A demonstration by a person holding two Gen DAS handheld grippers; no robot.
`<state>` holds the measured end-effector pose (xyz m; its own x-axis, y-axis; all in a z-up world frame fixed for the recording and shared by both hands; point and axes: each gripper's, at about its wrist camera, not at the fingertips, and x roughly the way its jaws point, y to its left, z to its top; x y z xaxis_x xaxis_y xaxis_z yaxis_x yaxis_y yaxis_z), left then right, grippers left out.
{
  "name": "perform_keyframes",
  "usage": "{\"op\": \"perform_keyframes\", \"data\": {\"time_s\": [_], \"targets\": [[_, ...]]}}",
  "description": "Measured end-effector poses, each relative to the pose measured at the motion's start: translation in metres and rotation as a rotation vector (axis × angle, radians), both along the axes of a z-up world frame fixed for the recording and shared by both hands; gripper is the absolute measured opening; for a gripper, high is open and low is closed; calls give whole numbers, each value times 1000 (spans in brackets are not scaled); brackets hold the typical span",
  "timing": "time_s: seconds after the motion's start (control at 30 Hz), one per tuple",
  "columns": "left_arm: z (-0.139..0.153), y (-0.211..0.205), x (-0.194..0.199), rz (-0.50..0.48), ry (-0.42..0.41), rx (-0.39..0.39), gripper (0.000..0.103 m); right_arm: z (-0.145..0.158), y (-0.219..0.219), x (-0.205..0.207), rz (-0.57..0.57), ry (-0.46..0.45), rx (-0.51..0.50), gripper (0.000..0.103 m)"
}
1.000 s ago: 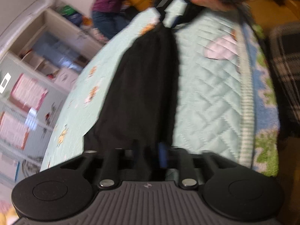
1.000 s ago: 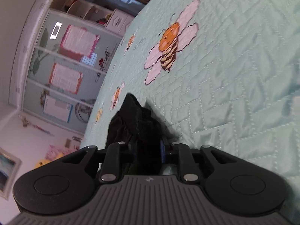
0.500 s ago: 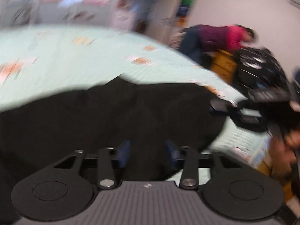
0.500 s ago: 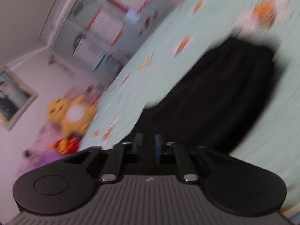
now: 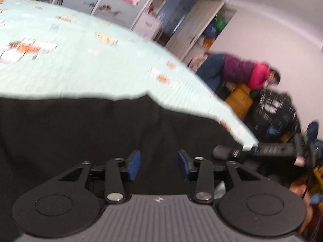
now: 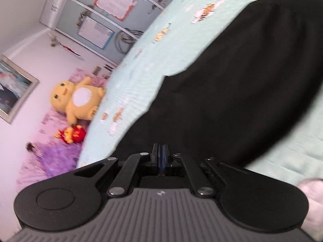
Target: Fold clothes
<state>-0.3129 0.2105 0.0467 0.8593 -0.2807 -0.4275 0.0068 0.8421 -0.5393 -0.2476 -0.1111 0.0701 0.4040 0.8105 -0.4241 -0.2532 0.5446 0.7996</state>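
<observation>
Black garment (image 5: 84,133) lies spread on the mint quilt (image 5: 80,64). Our left gripper (image 5: 158,164) is opening, pads clear of cloth. Right gripper (image 6: 161,157) is pinched shut, seemingly on the hem. We should lay edges flush before releasing.

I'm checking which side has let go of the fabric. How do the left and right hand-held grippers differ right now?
The left hand-held gripper has its blue pads apart and opening, the black garment loose between them. The right hand-held gripper has its pads pressed together at the garment's edge. Both point across the garment on the mint quilt.
</observation>
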Motion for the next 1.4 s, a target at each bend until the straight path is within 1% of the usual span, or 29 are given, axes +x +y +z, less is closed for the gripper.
{"op": "perform_keyframes", "data": {"time_s": [0.07, 0.13, 0.17, 0.2, 0.23, 0.27, 0.33, 0.37, 0.4, 0.43, 0.47, 0.53, 0.6, 0.67, 0.7, 0.73, 0.77, 0.8, 0.83, 0.87, 0.93, 1.0, 1.07, 1.1, 1.17, 1.23, 1.27, 1.3, 1.4], "targets": [[1, 11, 9, 34, -29, -44, 56, -4, 10, 9, 10, 32, 42, 2], [-16, 34, 12, 126, 8, -118, 55, -13, 20, 14, 21, 70, 65, 2], [-28, 44, 9, 164, 30, -162, 54, -21, 22, 14, 19, 93, 53, 2], [-39, 53, 4, 193, 50, -196, 45, -29, 24, 15, 18, 115, 40, 2], [-49, 61, -2, 216, 60, -230, 35, -37, 24, 14, 13, 139, 23, 0], [-55, 69, -8, 226, 50, -268, 26, -43, 19, 13, 2, 155, 5, 0], [-55, 82, -19, 238, 32, -350, 28, -47, 18, 10, -11, 146, 9, 0], [-51, 88, -25, 241, 15, -391, 39, -43, 20, 9, -15, 142, -6, 0], [-45, 95, -33, 240, -14, -426, 44, -38, 23, 8, -16, 134, -20, 2], [-38, 103, -41, 238, -43, -461, 44, -31, 26, 6, -13, 118, -33, 4], [-32, 110, -51, 240, -70, -483, 46, -24, 30, 3, -7, 100, -44, 4], [-21, 121, -72, 258, -105, -464, 48, -12, 40, -3, 15, 64, -40, 4], [-20, 133, -91, 303, -82, -409, 49, -2, 52, -9, 39, 40, -26, 4], [-36, 146, -111, 377, -27, -394, 49, -5, 68, -12, 70, 71, 7, 4], [-45, 152, -120, 415, 3, -395, 44, -9, 75, -14, 84, 94, 15, 4], [-53, 158, -129, 443, 20, -404, 36, -16, 81, -15, 96, 124, 2, 4], [-55, 161, -135, 447, 10, -427, 30, -24, 87, -17, 102, 155, -31, 4], [-53, 163, -139, 456, -2, -440, 31, -29, 91, -19, 103, 174, -58, 0], [-50, 164, -143, 459, -23, -447, 36, -28, 91, -22, 93, 170, -72, 0], [-44, 163, -147, 446, -66, -441, 46, -28, 92, -25, 82, 166, -86, 0], [-34, 160, -154, 434, -135, -405, 48, -18, 98, -29, 78, 142, -110, 3], [-30, 160, -160, 464, -171, -377, 49, -3, 110, -32, 93, 107, -105, 3], [-33, 160, -169, 536, -169, -372, 50, 10, 129, -32, 124, 78, -79, 3], [-36, 162, -173, 574, -158, -384, 50, 14, 140, -32, 144, 72, -62, 3], [-46, 168, -184, 624, -145, -441, 52, 14, 155, -31, 186, 84, -31, 4], [-53, 173, -188, 633, -142, -504, 52, 4, 171, -32, 219, 116, -31, 5], [-55, 175, -189, 632, -142, -520, 53, -3, 180, -32, 233, 136, -39, 5], [-54, 174, -189, 624, -145, -510, 53, -9, 189, -33, 247, 155, -47, 5], [-49, 175, -184, 580, -128, -442, 54, -25, 210, -38, 288, 211, -71, 5]]}}
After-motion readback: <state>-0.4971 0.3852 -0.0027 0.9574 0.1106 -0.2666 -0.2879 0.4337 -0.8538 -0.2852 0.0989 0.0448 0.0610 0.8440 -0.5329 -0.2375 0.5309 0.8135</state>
